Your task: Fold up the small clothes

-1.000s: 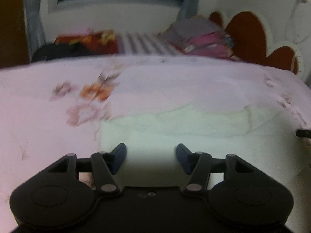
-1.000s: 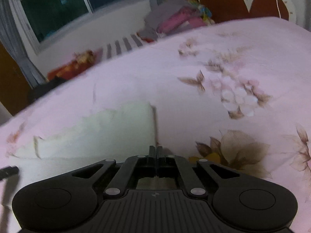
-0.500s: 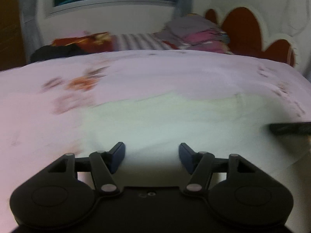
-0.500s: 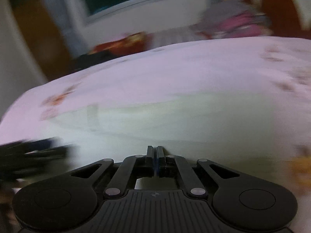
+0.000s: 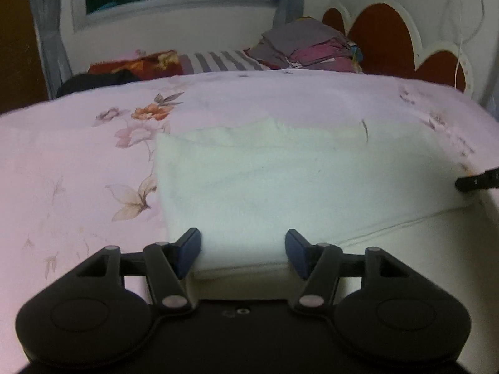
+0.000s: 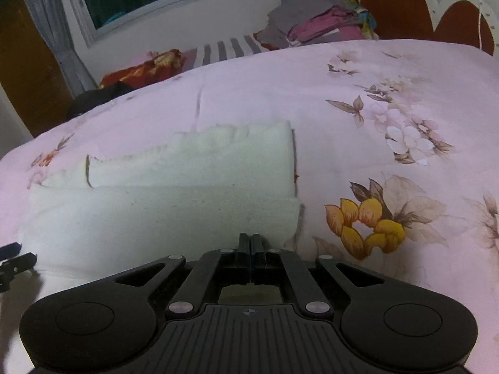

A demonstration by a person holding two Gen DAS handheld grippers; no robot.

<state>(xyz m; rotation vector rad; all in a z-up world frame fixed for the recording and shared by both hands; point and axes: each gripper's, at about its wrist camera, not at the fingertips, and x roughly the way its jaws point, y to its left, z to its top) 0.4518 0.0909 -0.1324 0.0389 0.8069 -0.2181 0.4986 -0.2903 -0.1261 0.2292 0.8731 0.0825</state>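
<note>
A white cloth [image 5: 280,187] lies folded on the pink flowered bedspread [image 5: 78,187], its top layer ending in a near edge. My left gripper [image 5: 243,249] stands at the cloth's near left corner. Its jaws are closing, with the cloth's edge between the blue pads [image 5: 187,249] and a gap on both sides. My right gripper [image 6: 251,240] is shut, with its tips on the near right corner of the cloth [image 6: 171,212]. In the left wrist view its dark tip [image 5: 474,182] shows at that corner of the top layer. A rougher knit layer [image 6: 202,155] lies behind.
A stack of folded clothes [image 5: 312,46] sits at the far end by the red and white headboard [image 5: 389,37]. A striped cloth [image 5: 218,60], a red bundle [image 5: 140,64] and a dark heap [image 5: 93,82] lie along the far edge under the window.
Both views swung sideways in a blur and have settled. The left gripper now stands over the cloth's near left corner. The right gripper stayed shut at the near right corner.
</note>
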